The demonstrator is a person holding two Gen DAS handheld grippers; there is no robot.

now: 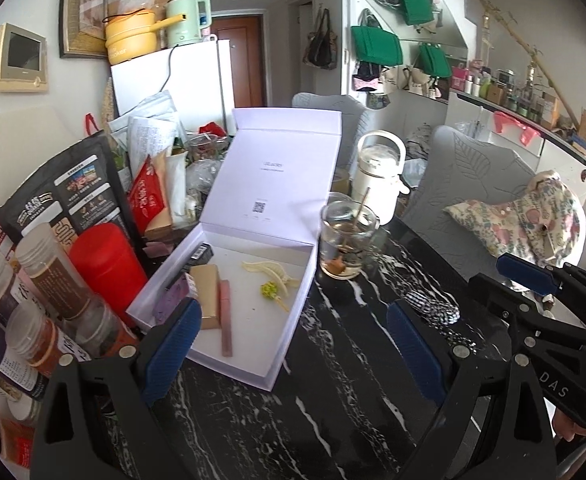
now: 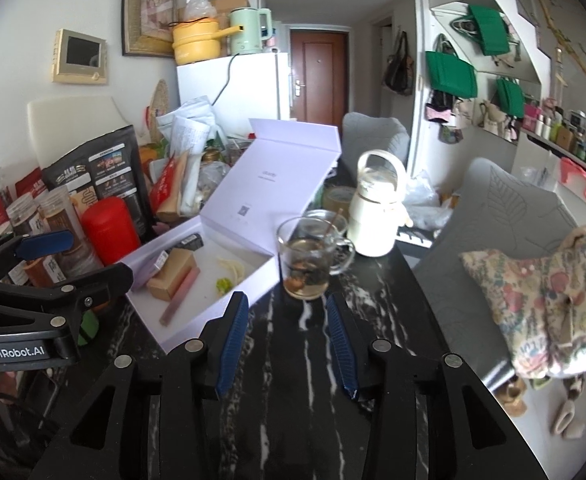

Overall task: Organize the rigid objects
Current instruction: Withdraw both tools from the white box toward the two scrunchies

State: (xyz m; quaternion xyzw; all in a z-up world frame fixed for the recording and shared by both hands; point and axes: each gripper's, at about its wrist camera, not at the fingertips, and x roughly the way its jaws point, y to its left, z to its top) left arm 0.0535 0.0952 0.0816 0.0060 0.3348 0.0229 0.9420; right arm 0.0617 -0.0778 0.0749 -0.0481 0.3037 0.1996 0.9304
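A: Left tool (image 1: 293, 340) sits nearest the lens, jaws spread wide, nothing between them, hovering over the black marbled desk (image 1: 333, 400) at the box's near corner.

B: Right tool (image 2: 287, 340)?

A: Parted too, narrower gap, empty, pointing at the glass mug (image 2: 307, 258) on the desk.

B: Biggest thing there?

A: White box (image 1: 277, 352), lid propped open at the back, standing left of the mug.

B: Inside it?

A: Tan block (image 1: 206, 294) by the left wall, pink stick (image 1: 225, 318) lying just beside it, black tube (image 1: 201, 254) in the back left corner, cream hair clip (image 1: 269, 270) mid-floor, small green hair pin (image 1: 271, 292) touching the clip's near side.

B: Anything loose on the desk?

A: Checkered fabric piece (image 1: 437, 308) right of the box, near the left tool's right finger. Cream kettle (image 2: 377, 208) behind the mug. Red canister (image 1: 107, 268) and jars crowd the box's left.
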